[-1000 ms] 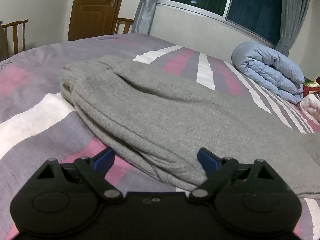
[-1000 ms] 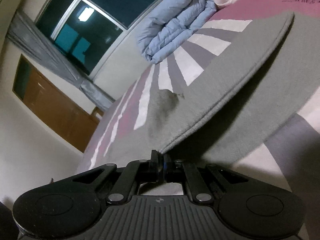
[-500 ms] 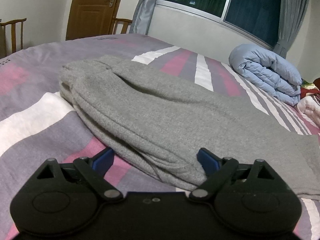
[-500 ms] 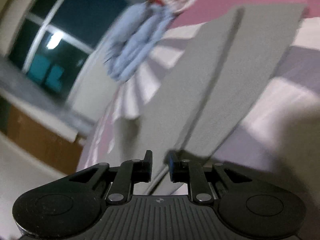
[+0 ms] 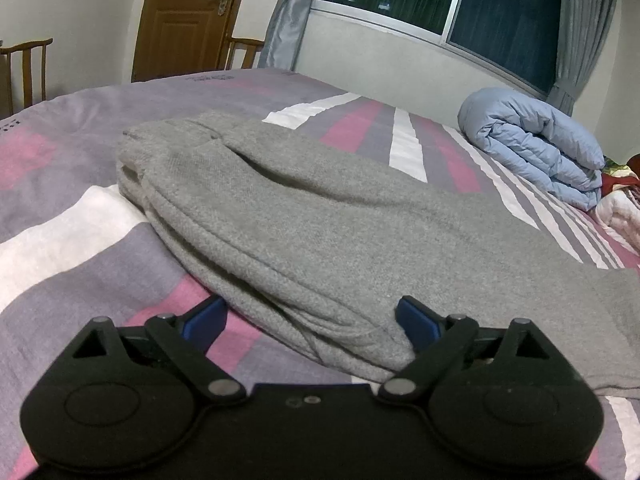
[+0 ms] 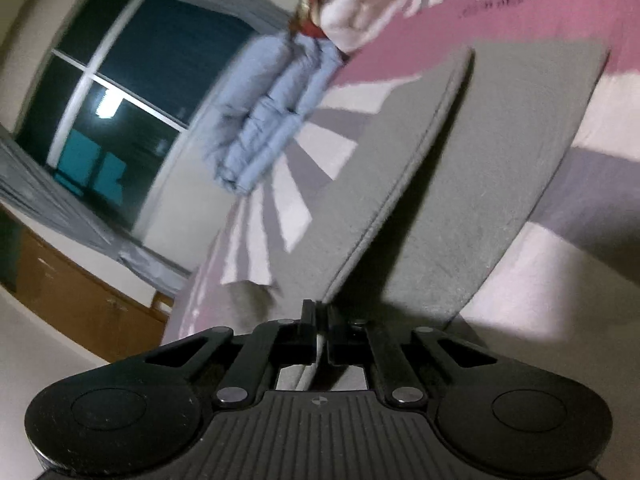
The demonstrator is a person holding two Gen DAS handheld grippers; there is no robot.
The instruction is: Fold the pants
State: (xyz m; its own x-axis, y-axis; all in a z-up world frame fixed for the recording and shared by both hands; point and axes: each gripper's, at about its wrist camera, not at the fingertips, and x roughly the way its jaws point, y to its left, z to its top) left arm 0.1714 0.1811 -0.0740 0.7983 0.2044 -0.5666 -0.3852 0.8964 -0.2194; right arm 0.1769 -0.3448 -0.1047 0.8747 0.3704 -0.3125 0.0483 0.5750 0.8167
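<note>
Grey sweatpants lie along a striped bed, waistband at the far left, folded lengthwise. My left gripper is open, its blue-padded fingers on either side of the pants' near thick edge, low at the bed. In the right wrist view my right gripper is shut on the edge of the upper grey pant layer, which is lifted off the lower layer with a dark shadow between them.
A rolled light-blue duvet lies at the bed's far right under the window, also in the right wrist view. White and red bedding sits beyond it. A wooden door and chairs stand past the bed.
My right gripper opened briefly half a second ago and is now shut again on the pant edge, with the view swung and the layer lifted. The left gripper has barely moved.
</note>
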